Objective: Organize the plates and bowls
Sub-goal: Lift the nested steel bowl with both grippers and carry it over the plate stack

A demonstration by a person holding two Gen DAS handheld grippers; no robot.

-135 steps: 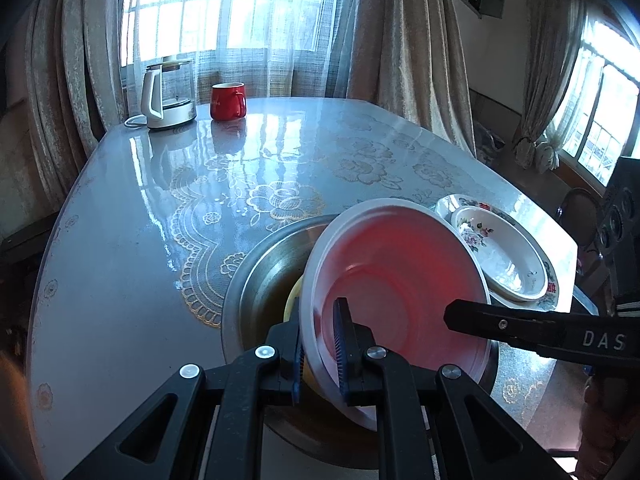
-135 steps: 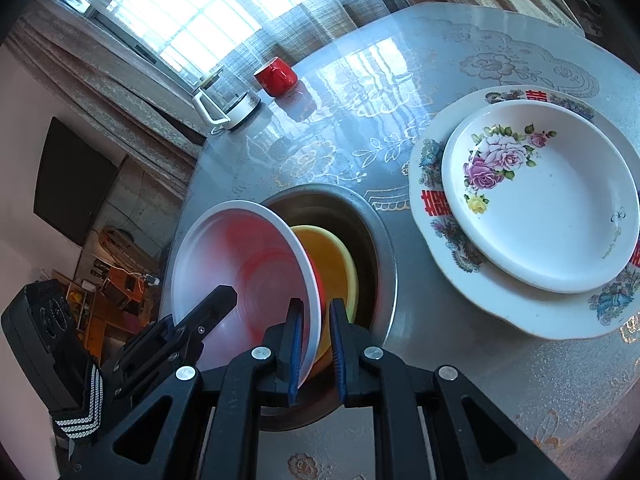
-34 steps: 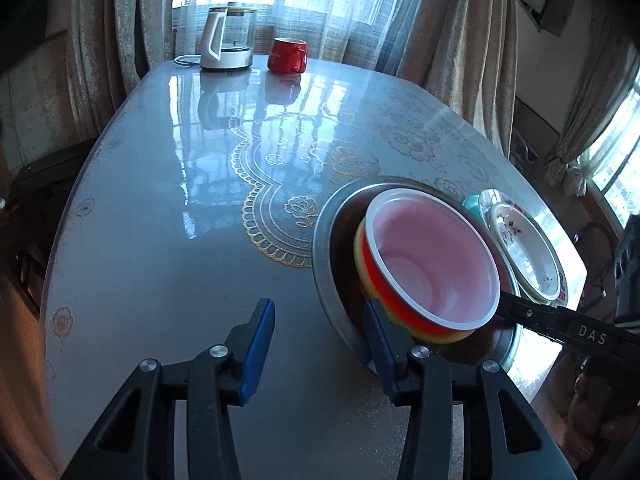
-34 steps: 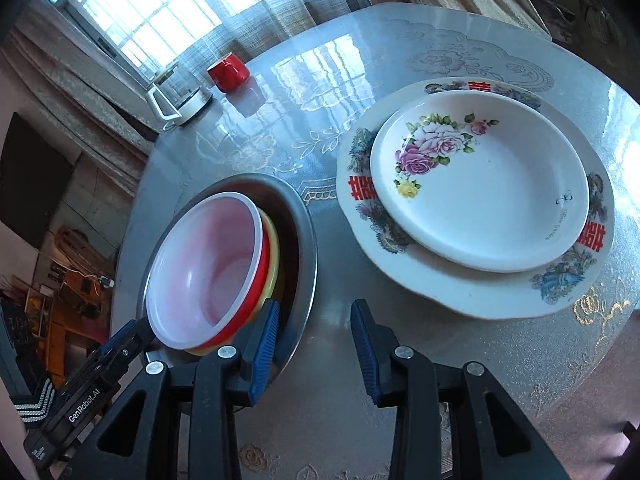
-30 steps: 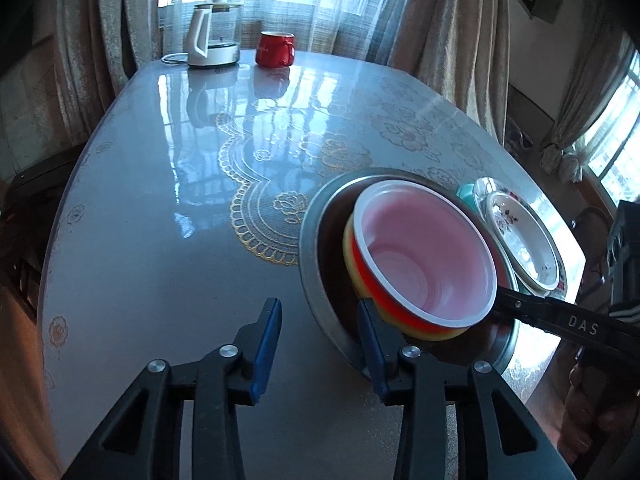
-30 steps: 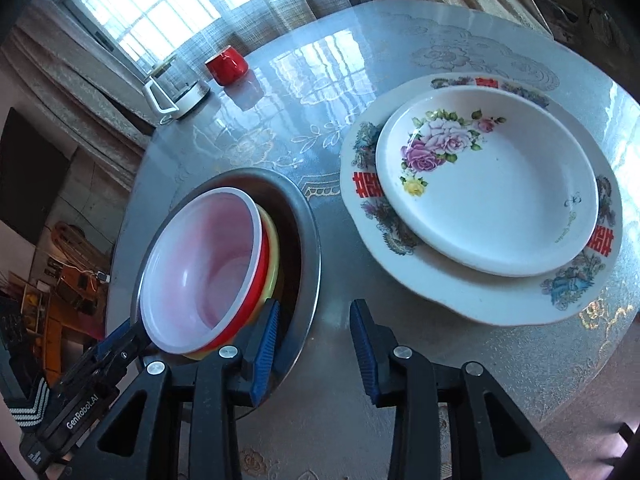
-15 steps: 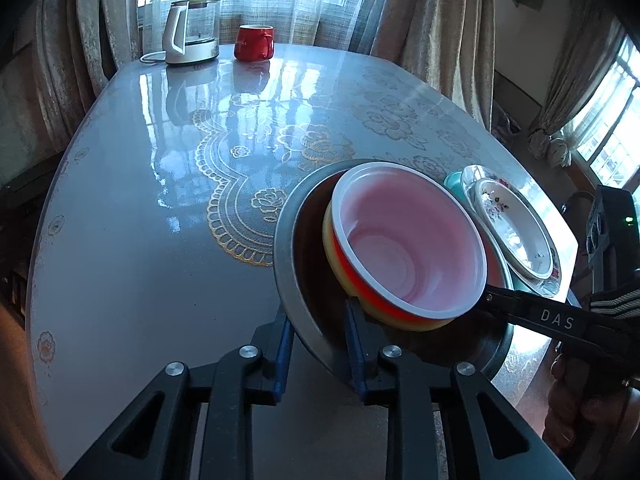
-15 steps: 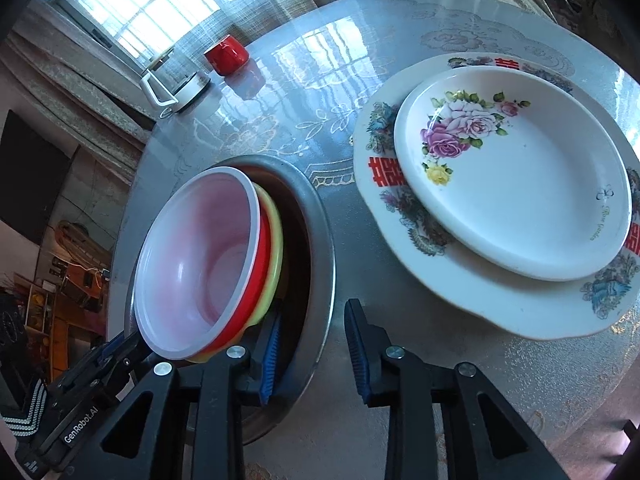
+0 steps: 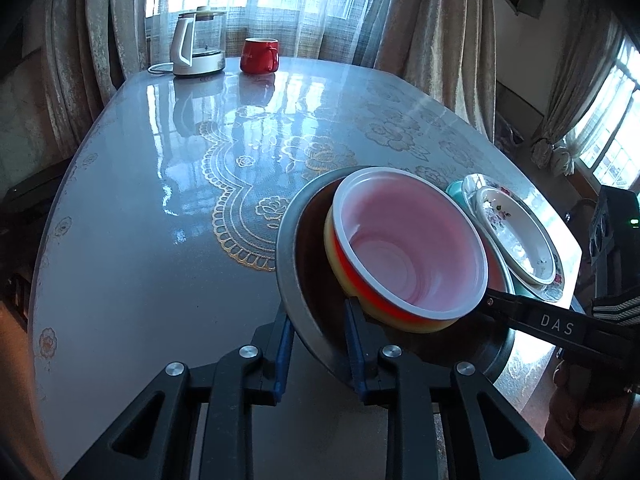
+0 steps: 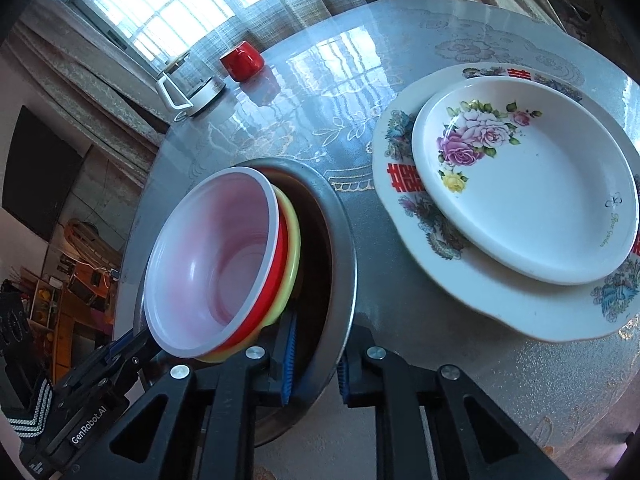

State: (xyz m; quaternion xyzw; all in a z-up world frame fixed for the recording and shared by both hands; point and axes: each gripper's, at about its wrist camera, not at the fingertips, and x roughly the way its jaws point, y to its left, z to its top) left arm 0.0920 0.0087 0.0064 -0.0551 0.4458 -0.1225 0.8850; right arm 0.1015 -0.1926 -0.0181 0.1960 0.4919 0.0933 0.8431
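Observation:
A steel bowl stands on the table with a yellow bowl in it. A red bowl with a white inside is nested in the yellow one, leaning to one side. My left gripper is shut on the steel bowl's near rim, one pad outside and one inside. My right gripper straddles the opposite rim; its jaws are closing and the pads press the wall. To the right, a flowered plate lies on a larger patterned plate.
A glass kettle and a red mug stand at the table's far edge by the curtains. The glossy table stretches bare to the left of the bowls. The plates sit close to the right edge.
The red bowl, held tilted by both grippers earlier, now rests in the yellow one. Both grippers have moved onto the steel bowl's rim and their jaws have narrowed onto it.

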